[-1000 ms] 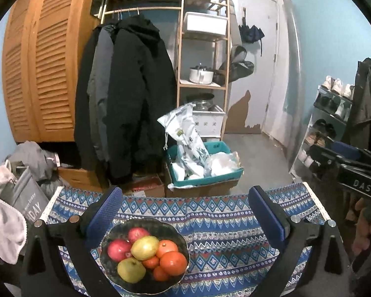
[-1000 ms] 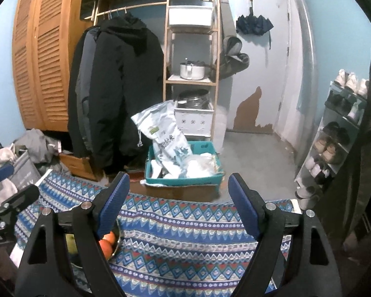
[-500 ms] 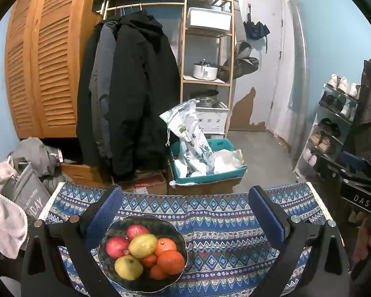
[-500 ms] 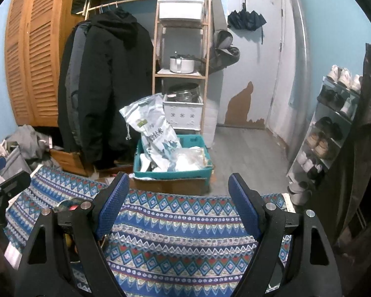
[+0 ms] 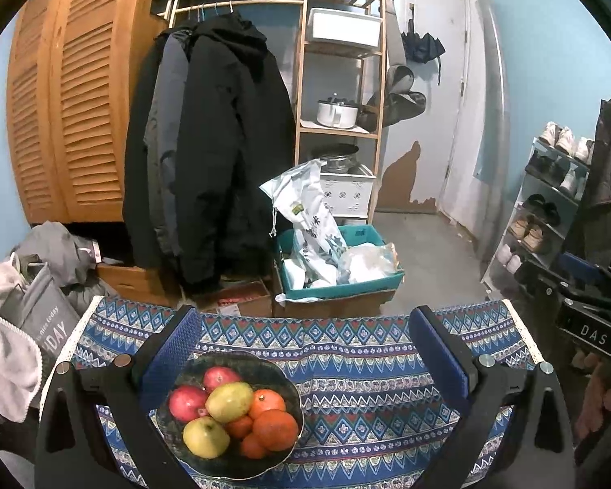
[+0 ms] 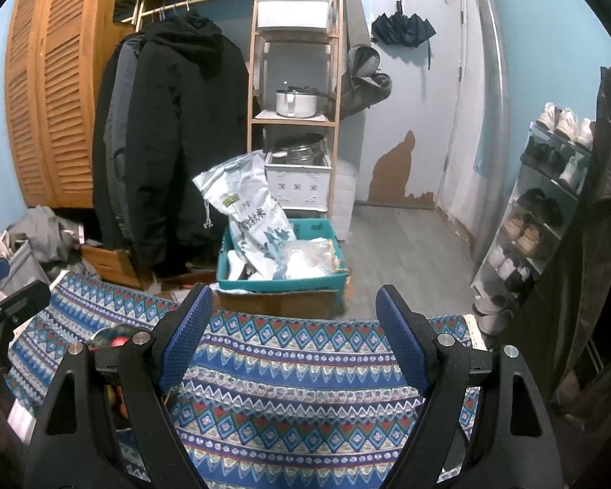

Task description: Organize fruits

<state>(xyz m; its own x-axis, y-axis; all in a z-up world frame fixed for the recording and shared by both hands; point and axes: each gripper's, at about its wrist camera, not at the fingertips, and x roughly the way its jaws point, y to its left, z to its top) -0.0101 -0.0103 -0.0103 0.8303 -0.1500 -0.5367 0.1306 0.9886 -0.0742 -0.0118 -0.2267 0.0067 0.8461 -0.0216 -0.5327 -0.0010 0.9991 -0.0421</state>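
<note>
Both grippers stand with fingers wide apart, holding nothing: the left gripper (image 5: pixel 305 350) hangs above the bowl (image 5: pixel 175 428), the right gripper (image 6: pixel 293 326) over bare cloth (image 6: pixel 305 366) further right. All the fruit in view sits piled in the bowl: two red apples (image 5: pixel 187 401), a mango (image 5: pixel 229 401), a yellow apple (image 5: pixel 205 437) and some oranges (image 5: pixel 275 429). That heap fits fruit already gathered as well as fruit waiting to be sorted out, so I bid no move. Any grasp in this pile should come from above onto a top fruit, closing gently, since round fruit rolls and neighbours may tumble over the low rim. Beyond the table edge a teal crate (image 5: pixel 346 281) with a rice bag (image 5: pixel 309 212) stands on the floor; coats (image 5: pixel 207 142) and a shelf (image 5: pixel 338 81) lie well behind, out of the way.
</note>
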